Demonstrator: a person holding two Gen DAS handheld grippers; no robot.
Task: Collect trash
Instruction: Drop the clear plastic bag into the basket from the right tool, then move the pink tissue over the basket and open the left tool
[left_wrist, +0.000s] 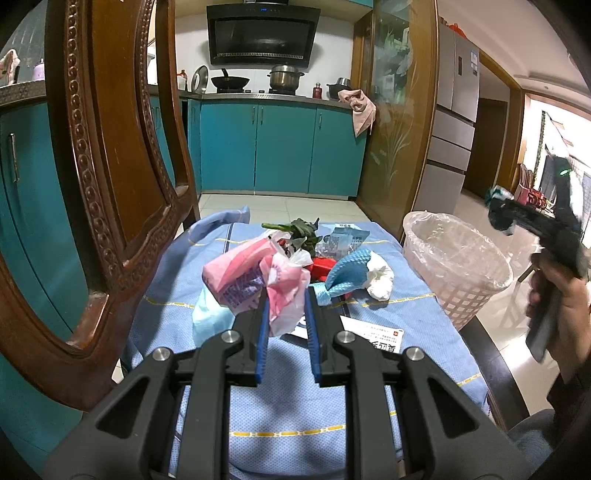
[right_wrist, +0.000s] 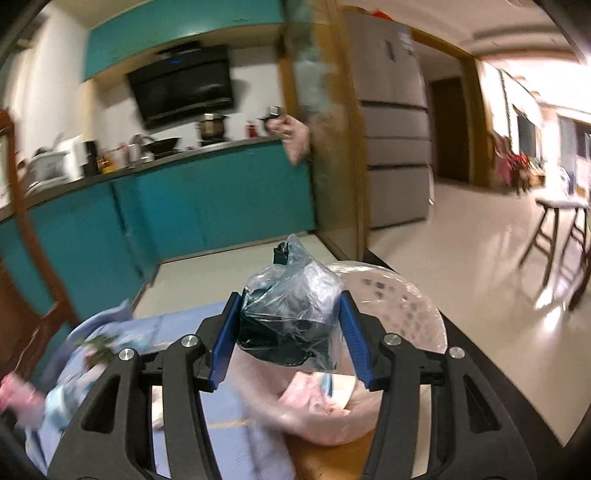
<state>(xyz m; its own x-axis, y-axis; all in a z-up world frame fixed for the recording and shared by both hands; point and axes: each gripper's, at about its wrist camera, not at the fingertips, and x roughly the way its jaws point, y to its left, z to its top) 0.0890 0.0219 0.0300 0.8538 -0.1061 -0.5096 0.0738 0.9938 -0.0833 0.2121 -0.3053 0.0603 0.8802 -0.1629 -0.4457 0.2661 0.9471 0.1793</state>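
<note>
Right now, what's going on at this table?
A person is clearing trash with two handheld grippers. The right gripper carries a crumpled clear-and-dark plastic bag over the lined white basket. The left gripper sits at the pile on the blue cloth, its jaws around a pink plastic bag.
</note>
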